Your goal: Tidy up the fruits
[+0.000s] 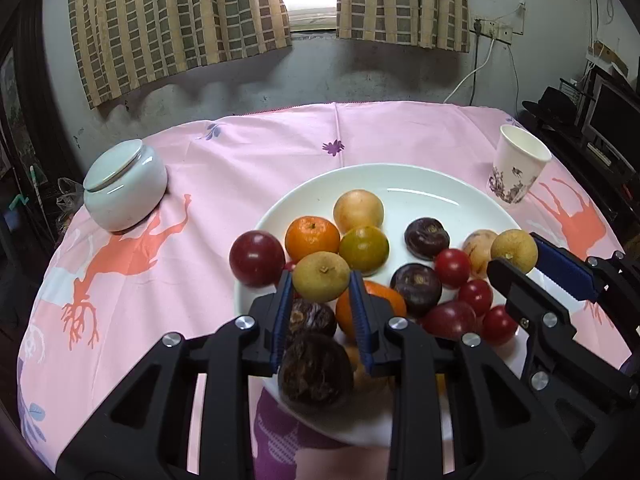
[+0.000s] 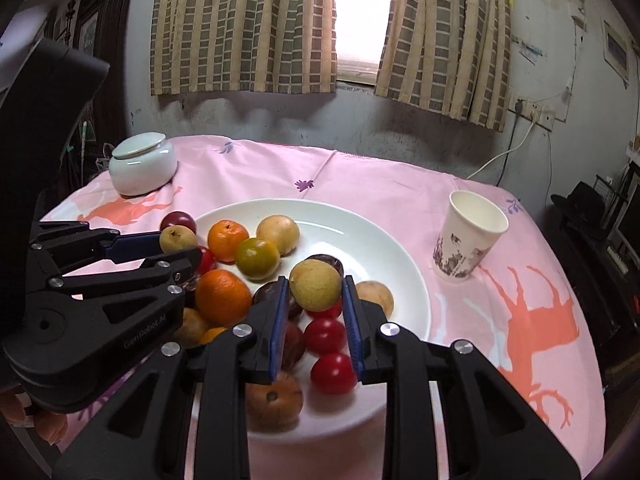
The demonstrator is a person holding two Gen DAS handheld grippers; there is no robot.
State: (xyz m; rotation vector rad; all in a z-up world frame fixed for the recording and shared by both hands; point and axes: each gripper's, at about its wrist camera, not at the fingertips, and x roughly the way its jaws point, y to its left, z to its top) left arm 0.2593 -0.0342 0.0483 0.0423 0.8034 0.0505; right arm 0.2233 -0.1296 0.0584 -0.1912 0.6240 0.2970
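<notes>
A white plate (image 1: pixel 424 192) holds several fruits: oranges, a green-orange citrus (image 1: pixel 364 249), dark purple fruits, red cherry tomatoes and tan round fruits. My left gripper (image 1: pixel 320 280) is shut on a tan round fruit (image 1: pixel 321 277) above the plate's left part. My right gripper (image 2: pixel 315 286) is shut on another tan round fruit (image 2: pixel 316 285) above the plate's right part (image 2: pixel 384 248). Each gripper shows in the other's view, the right gripper (image 1: pixel 520 258) with its fruit (image 1: pixel 514 250), the left gripper (image 2: pixel 172 246) with its fruit (image 2: pixel 178 239). A red plum (image 1: pixel 257 258) lies at the plate's left rim.
A pale lidded ceramic jar (image 1: pixel 125 184) stands at the back left of the pink tablecloth (image 1: pixel 248 160). A printed paper cup (image 1: pixel 518 164) stands at the back right. A wall with curtains is behind the table, dark furniture to the right.
</notes>
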